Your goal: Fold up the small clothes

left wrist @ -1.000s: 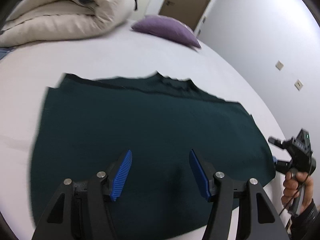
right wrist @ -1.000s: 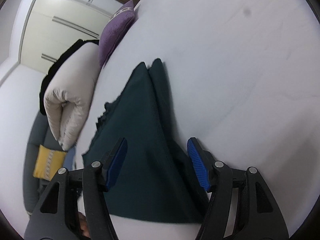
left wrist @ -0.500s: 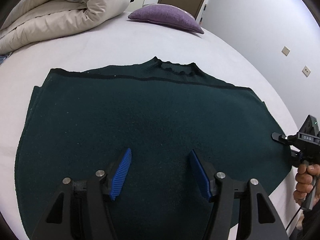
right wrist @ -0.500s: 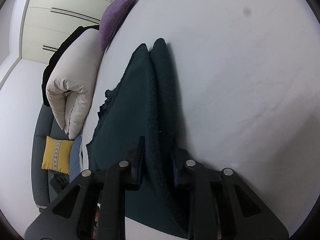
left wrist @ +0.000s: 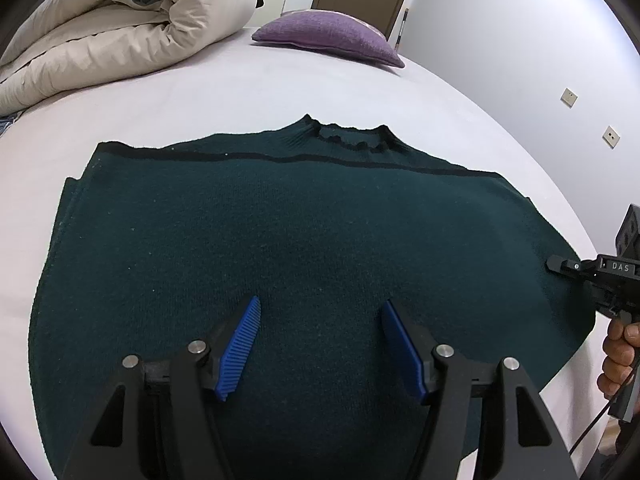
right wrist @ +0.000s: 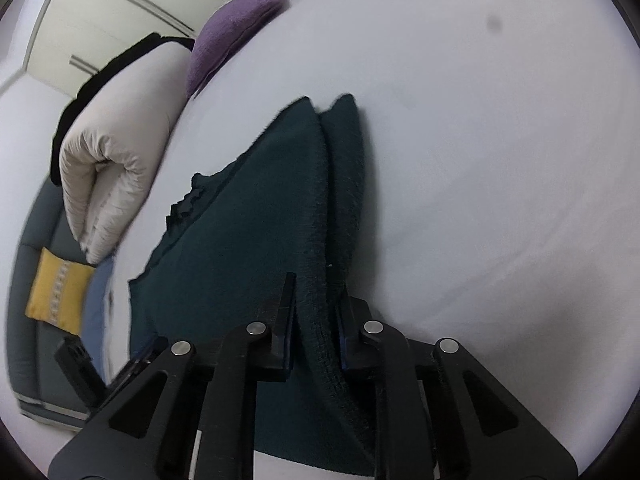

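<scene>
Dark green sweater (left wrist: 304,240), purple pillow (left wrist: 328,36), yellow patterned cushion (right wrist: 58,292)

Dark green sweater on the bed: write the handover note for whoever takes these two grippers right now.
Right gripper: shut on the side edge of the dark green sweater, pinching a ridge of knit.
Left gripper: open, above the sweater's lower middle, holding nothing.
Position: the sweater lies spread flat on the white bed, collar toward the purple pillow; a rolled beige duvet lies beyond it.
Done: garment laid out, one side gripped.
Left: no body fold shows yet. Probably carry the gripped side across, then fold the other side and the length.
</scene>
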A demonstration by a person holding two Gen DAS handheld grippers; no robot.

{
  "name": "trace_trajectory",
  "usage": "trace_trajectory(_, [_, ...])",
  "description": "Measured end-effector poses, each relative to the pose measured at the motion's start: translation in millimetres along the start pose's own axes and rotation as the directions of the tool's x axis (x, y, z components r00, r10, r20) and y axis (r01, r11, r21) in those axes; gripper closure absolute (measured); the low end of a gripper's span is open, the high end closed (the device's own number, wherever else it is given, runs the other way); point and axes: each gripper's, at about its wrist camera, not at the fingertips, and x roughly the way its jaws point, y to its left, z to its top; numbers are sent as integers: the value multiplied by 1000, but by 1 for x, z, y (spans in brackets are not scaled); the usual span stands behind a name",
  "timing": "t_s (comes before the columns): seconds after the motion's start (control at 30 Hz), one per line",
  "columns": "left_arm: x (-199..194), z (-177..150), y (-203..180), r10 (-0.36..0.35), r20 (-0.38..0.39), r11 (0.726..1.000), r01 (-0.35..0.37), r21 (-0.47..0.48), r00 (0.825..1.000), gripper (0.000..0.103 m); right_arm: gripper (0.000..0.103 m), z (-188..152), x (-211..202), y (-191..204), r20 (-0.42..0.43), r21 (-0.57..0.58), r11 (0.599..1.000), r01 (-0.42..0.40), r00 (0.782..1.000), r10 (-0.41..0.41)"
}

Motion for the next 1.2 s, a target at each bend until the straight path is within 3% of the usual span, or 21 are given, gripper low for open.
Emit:
trace_trajectory(0.2, [-3,1,5,-36,2,999,36,-16,999,37,90,0,-13,45,13,-122,991,59,998,-58])
trace_trajectory(0.4, [-11,3,22,-119,17,989,120,-89,993,42,90,-14,-8,144,9,-335,937,95,995,-98])
trace_trajectory(0.5, [-25,2,53,-228,67,941,237,-240,971,44,90,-38,7,210,-33,-489,871,51,996,-77])
trace_trajectory(0.53, [-31,1,64,-245,94,921,262,-288,965,44,90,-51,20,232,-68,-548,836,34,994,-85])
trace_trajectory(0.63, [-44,2,87,-284,142,879,316,-357,948,37,90,-80,55,261,-156,-623,782,4,979,-130])
trace_trajectory(0.73, [-42,6,91,-321,128,864,346,-365,938,36,89,-98,79,264,-188,-634,774,2,970,-157])
trace_trajectory(0.87, [-32,11,90,-351,113,847,366,-385,930,31,84,-105,79,255,-178,-611,792,-6,975,-130])
trace_trajectory(0.9, [-29,12,89,-359,106,842,371,-392,927,30,77,-105,75,253,-185,-603,798,-22,976,-112])
trace_trajectory(0.93, [-27,12,88,-366,101,838,375,-396,925,27,60,-104,69,249,-202,-594,803,-46,975,-94])
trace_trajectory(1.0, [-23,12,85,-379,87,833,380,-401,921,26,40,-108,50,242,-225,-589,801,-101,973,-42])
trace_trajectory(1.1, [-16,16,77,-390,71,829,384,-406,918,24,38,-125,18,226,-177,-627,772,-109,984,-5])
trace_trajectory(1.2, [-14,21,63,-389,45,843,376,-385,920,24,38,-138,-10,204,-195,-627,762,-162,980,48])
